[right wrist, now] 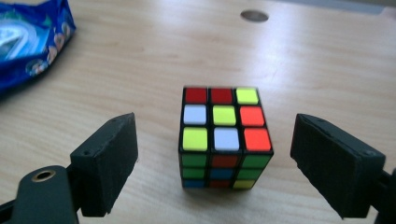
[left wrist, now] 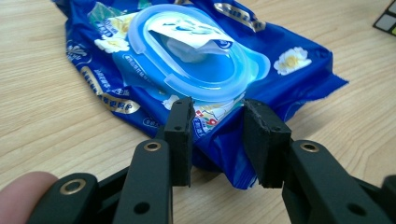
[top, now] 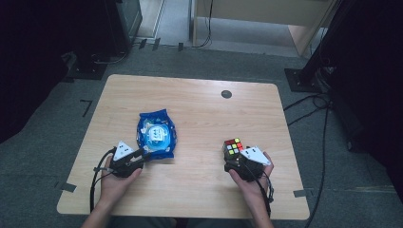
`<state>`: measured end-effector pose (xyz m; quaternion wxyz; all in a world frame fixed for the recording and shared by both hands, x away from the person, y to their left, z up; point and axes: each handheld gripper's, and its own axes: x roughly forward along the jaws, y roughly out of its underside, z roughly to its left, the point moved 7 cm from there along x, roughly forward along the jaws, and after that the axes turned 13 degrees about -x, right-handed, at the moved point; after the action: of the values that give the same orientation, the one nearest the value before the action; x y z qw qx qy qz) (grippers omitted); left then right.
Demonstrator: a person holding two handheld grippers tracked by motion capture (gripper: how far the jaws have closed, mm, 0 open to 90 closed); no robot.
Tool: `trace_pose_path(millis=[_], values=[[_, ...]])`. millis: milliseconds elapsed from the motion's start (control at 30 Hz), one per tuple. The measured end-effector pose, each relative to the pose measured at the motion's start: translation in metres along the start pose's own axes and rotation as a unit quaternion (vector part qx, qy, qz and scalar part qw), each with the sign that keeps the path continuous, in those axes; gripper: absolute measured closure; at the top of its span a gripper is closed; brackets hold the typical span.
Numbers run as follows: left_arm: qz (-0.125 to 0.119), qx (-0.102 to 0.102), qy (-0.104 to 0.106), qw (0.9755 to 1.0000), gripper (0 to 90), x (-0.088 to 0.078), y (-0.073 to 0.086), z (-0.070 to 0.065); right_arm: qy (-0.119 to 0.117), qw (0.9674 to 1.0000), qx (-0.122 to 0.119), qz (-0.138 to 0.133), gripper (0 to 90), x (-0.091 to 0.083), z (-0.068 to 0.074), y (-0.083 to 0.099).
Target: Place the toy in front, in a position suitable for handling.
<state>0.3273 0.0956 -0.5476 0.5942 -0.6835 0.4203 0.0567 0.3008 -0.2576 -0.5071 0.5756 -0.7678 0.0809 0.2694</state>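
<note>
Left of table centre, toward the near edge: wipes pack (top: 157, 135), lid flipped up, a wipe poking out. Just at its near corner, left gripper (left wrist: 217, 126), jaws a little apart, straddling the pack's edge, pads not pressing on it in the left gripper view. Near the right edge: cube (right wrist: 225, 137), upright on the table (top: 199, 190), scrambled. Around it, right gripper (right wrist: 215, 168), jaws spread wide, clear of both sides. Judged early: neither thing gripped; closing on pack and cube left to do.
</note>
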Motion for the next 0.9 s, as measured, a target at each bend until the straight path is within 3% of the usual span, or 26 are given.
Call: trace_pose_path(millis=[100,333,533,600,700,900], values=[[-0.004,-0.015,0.006,0.9999,64.0,-0.003,-0.003,0.003,0.003,0.9999,0.002,-0.015,16.5,-0.006,0.004,-0.011],[-0.003,-0.011,0.000,0.9999,64.8,-0.004,-0.002,0.005,-0.018,0.9995,-0.002,-0.025,22.8,-0.004,0.023,-0.029],[0.002,-0.009,-0.003,1.0000,67.5,-0.002,0.002,0.006,-0.067,0.9972,-0.007,-0.032,35.6,0.013,0.060,-0.042],[0.003,-0.010,-0.002,0.9999,67.6,-0.002,0.002,0.007,-0.076,0.9965,-0.006,-0.033,38.4,0.016,0.065,-0.043],[0.002,-0.010,-0.002,1.0000,67.0,-0.003,0.002,0.006,-0.113,0.9929,0.003,-0.036,50.7,0.028,0.087,-0.045],[-0.008,-0.003,-0.002,1.0000,60.9,-0.006,-0.002,0.006,-0.145,0.9892,-0.006,-0.025,67.9,0.049,0.119,-0.041]])
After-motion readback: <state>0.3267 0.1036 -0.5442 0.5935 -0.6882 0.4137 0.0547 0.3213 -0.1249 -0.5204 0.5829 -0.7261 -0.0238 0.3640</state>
